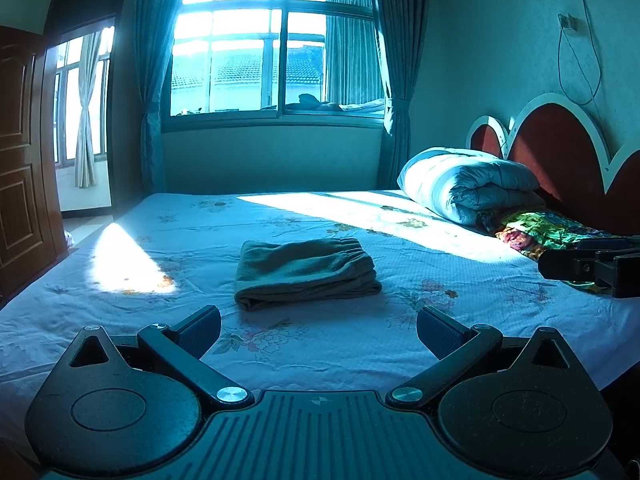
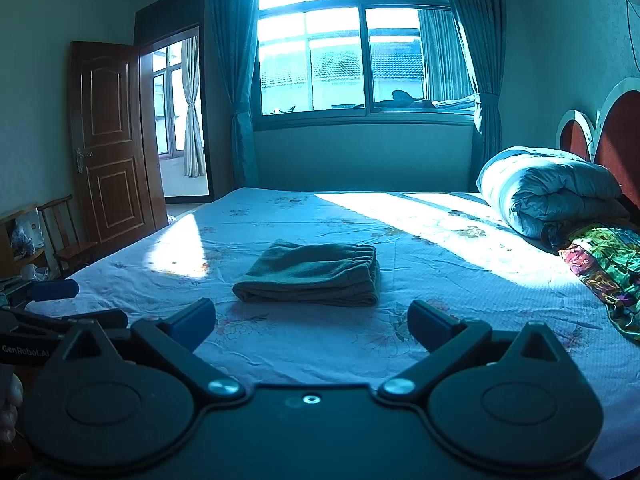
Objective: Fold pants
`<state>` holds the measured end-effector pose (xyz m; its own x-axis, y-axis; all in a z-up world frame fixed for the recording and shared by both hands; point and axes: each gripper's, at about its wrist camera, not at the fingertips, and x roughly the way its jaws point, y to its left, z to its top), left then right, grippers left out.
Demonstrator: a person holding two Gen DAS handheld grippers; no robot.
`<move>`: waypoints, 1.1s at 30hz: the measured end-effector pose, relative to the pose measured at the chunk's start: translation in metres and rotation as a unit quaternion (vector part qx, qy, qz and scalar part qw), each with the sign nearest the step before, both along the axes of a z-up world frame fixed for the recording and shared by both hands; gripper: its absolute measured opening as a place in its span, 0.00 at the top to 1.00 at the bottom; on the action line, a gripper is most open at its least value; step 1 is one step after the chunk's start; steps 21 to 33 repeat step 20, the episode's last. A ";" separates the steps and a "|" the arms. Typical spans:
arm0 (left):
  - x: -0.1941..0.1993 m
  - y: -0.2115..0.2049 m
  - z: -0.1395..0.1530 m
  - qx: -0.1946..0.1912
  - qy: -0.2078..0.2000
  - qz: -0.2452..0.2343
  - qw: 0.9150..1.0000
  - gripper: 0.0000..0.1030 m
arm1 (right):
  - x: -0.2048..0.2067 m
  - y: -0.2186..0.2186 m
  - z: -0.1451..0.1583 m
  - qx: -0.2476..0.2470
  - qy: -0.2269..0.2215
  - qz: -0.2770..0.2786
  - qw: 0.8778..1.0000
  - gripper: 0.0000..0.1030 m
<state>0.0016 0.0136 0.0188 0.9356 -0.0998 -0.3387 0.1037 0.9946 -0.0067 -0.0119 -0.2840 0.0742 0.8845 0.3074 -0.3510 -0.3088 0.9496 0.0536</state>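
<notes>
Folded pants (image 1: 306,274) lie on the bed (image 1: 400,344).
We hold our left gripper (image 1: 319,332) and right gripper (image 2: 312,326) released and empty, just before the pants.

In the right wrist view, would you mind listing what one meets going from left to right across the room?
Wooden chair → open door → folded pants → rolled quilt → colourful cloth.
</notes>
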 end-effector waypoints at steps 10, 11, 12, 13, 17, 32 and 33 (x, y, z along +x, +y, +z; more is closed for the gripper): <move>-0.001 0.000 -0.001 -0.003 -0.002 0.000 1.000 0.00 | -0.001 0.000 0.000 -0.001 -0.003 -0.001 1.000 0.06; -0.001 0.001 -0.001 -0.003 -0.003 0.001 1.000 0.00 | -0.001 0.001 0.000 -0.002 -0.002 -0.001 1.000 0.06; -0.001 0.001 -0.001 -0.004 -0.006 0.001 1.000 0.00 | 0.000 0.000 0.000 -0.002 -0.002 -0.001 1.000 0.06; -0.002 0.001 -0.001 -0.003 -0.008 0.000 1.000 0.00 | 0.000 0.000 0.000 -0.002 -0.002 -0.001 1.000 0.06; -0.004 0.001 0.000 -0.003 -0.020 -0.007 1.000 0.00 | 0.000 0.001 0.000 -0.002 -0.002 -0.001 1.000 0.06; -0.003 0.004 0.001 -0.020 -0.013 -0.013 1.000 0.00 | 0.000 0.001 0.000 -0.002 -0.002 -0.001 1.000 0.06; -0.003 0.004 0.001 -0.020 -0.013 -0.013 1.000 0.00 | 0.000 0.001 0.000 -0.002 -0.002 -0.001 1.000 0.06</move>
